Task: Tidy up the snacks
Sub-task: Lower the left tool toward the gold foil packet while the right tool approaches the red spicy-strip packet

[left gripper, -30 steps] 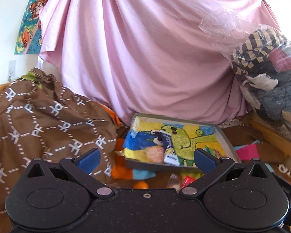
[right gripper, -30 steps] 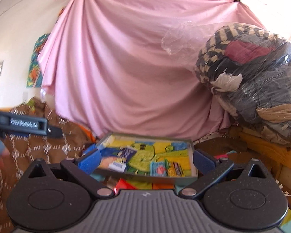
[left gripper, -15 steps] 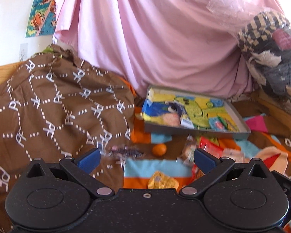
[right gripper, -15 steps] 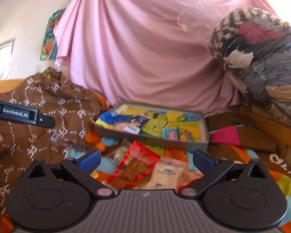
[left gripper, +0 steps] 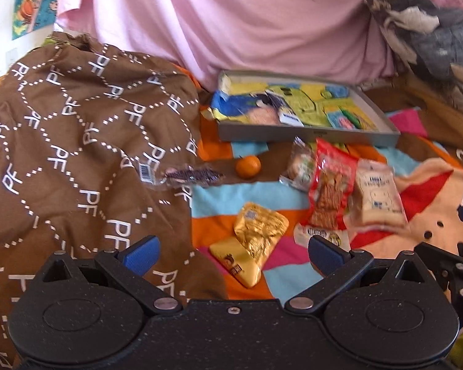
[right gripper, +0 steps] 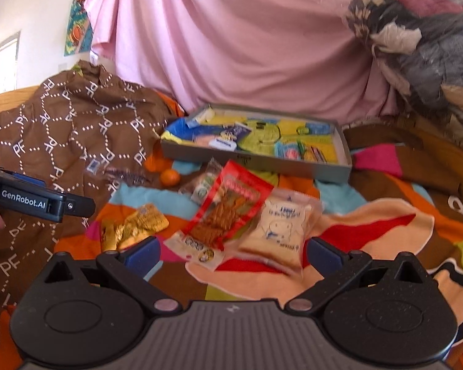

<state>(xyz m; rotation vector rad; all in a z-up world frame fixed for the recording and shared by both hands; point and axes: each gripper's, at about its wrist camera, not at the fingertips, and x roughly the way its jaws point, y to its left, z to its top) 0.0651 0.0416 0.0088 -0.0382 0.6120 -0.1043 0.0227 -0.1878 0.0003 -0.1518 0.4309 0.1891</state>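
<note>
A grey tray (left gripper: pixel 308 137) (right gripper: pixel 256 160) with several snack packs in it lies at the back of a striped blanket. In front of it lie a red snack bag (left gripper: pixel 331 185) (right gripper: pixel 231 206), a pale bread pack (left gripper: pixel 376 197) (right gripper: pixel 277 231), a gold foil pack (left gripper: pixel 256 237) (right gripper: pixel 135 225), a small orange (left gripper: pixel 248 166) (right gripper: pixel 170 176), a clear cookie pack (left gripper: pixel 299 166) and a dark wrapper (left gripper: pixel 191 175). My left gripper (left gripper: pixel 233 251) hangs open just above the gold pack. My right gripper (right gripper: pixel 233 251) is open above the red bag and the bread pack. Both hold nothing.
A brown patterned cloth (left gripper: pixel 71 141) (right gripper: pixel 71 129) is heaped on the left. A pink sheet (left gripper: pixel 231 21) hangs behind the tray. A clear bag of clothes (right gripper: pixel 416 30) is piled at the right. The left gripper's body (right gripper: pixel 31 199) shows at the right view's left edge.
Both views have tilted down and moved closer to the blanket. The loose snacks in front of the tray have come into view, larger and nearer. Both grippers stay open.
</note>
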